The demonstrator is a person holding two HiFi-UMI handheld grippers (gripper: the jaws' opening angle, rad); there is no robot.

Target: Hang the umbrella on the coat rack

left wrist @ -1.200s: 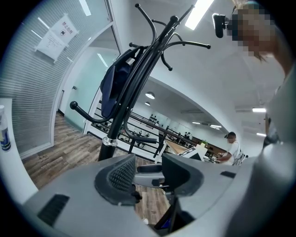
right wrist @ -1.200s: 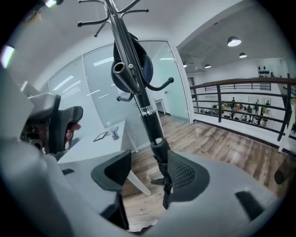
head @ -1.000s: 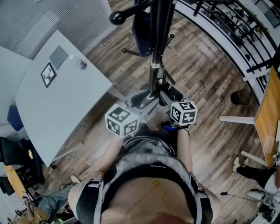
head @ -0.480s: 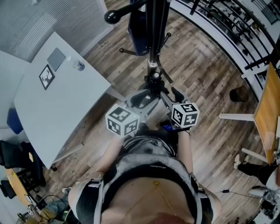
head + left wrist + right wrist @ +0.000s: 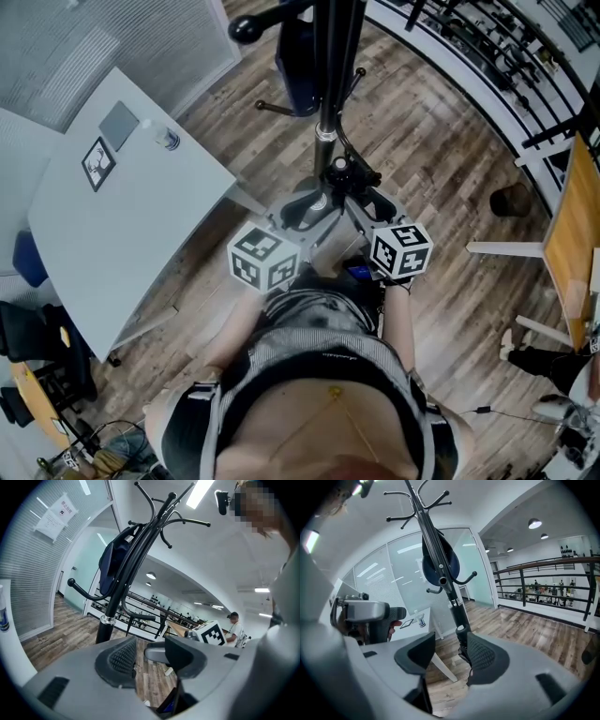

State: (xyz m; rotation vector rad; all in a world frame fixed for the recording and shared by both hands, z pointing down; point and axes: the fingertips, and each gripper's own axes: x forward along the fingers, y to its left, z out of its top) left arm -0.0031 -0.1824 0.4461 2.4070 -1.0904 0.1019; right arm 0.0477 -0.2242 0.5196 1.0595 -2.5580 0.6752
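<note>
The umbrella (image 5: 462, 634) stands upright on the near side of the coat rack (image 5: 423, 517) pole, below the pole's silver collar (image 5: 455, 603); its long axis runs nearly in line with the pole. The right claw (image 5: 451, 653) is the nearer one; the umbrella lies at the far end of its gap, against the right-hand pad, with bare floor between it and the other pad; these jaws are closing and do not yet pinch it from both sides; what carries its weight I cannot tell. The left claw (image 5: 151, 654) waits left of the umbrella, half-wide, nothing between its pads. A free hook (image 5: 474, 573) sits above the collar, so I judge the coming move to be upward along the pole. Against a second ago, the umbrella's round top shows plainer beside the pole in the head view; the left claw's cube (image 5: 262, 259) has not shifted.
</note>
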